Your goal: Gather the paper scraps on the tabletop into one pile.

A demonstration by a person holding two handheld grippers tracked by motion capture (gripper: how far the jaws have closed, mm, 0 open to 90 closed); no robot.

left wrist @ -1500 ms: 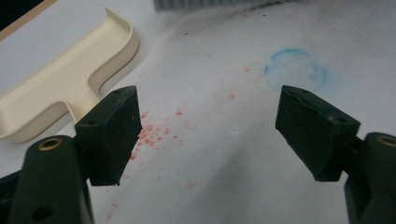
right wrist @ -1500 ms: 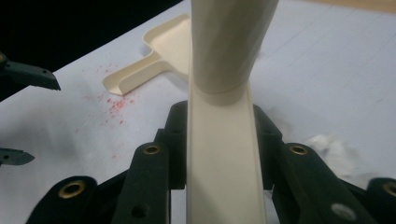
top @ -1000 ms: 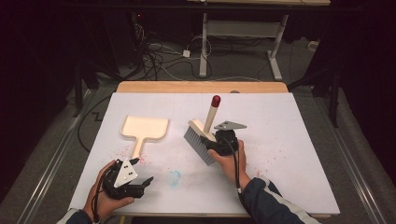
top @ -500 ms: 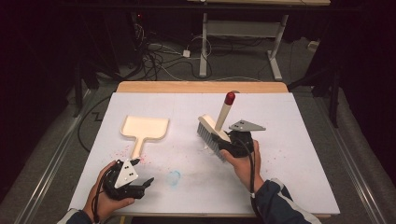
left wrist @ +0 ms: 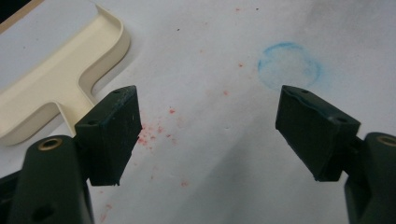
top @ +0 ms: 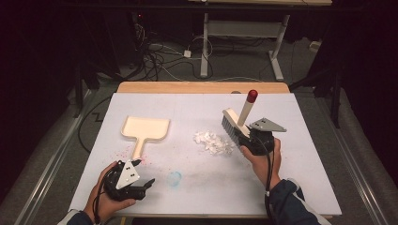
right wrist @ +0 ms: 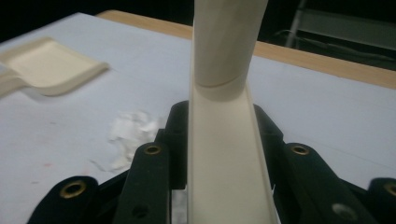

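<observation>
A cream brush (top: 231, 123) with grey bristles and a red-tipped handle is held up off the table, tilted, by my right gripper (top: 251, 140), which is shut on it. In the right gripper view the brush (right wrist: 224, 116) runs up between the jaws of that gripper (right wrist: 219, 140). A small pile of white scraps (top: 213, 142) lies just left of the bristles, also seen as scraps (right wrist: 133, 128). A cream dustpan (top: 145, 129) lies flat at centre left. My left gripper (top: 143, 172) rests near the front edge, open and empty, with its jaws (left wrist: 210, 126) apart beside the dustpan's handle (left wrist: 51, 60).
A white sheet (top: 305, 178) covers the table, with a wooden strip (top: 202, 87) along the far edge. A faint blue ring (top: 174, 178) and red specks (left wrist: 154, 135) mark the sheet near my left gripper. Cables and desk legs lie on the floor beyond.
My right gripper has carried the brush to the right and a little upward. The white scraps now show to the left of the bristles. The left gripper has stayed put.
</observation>
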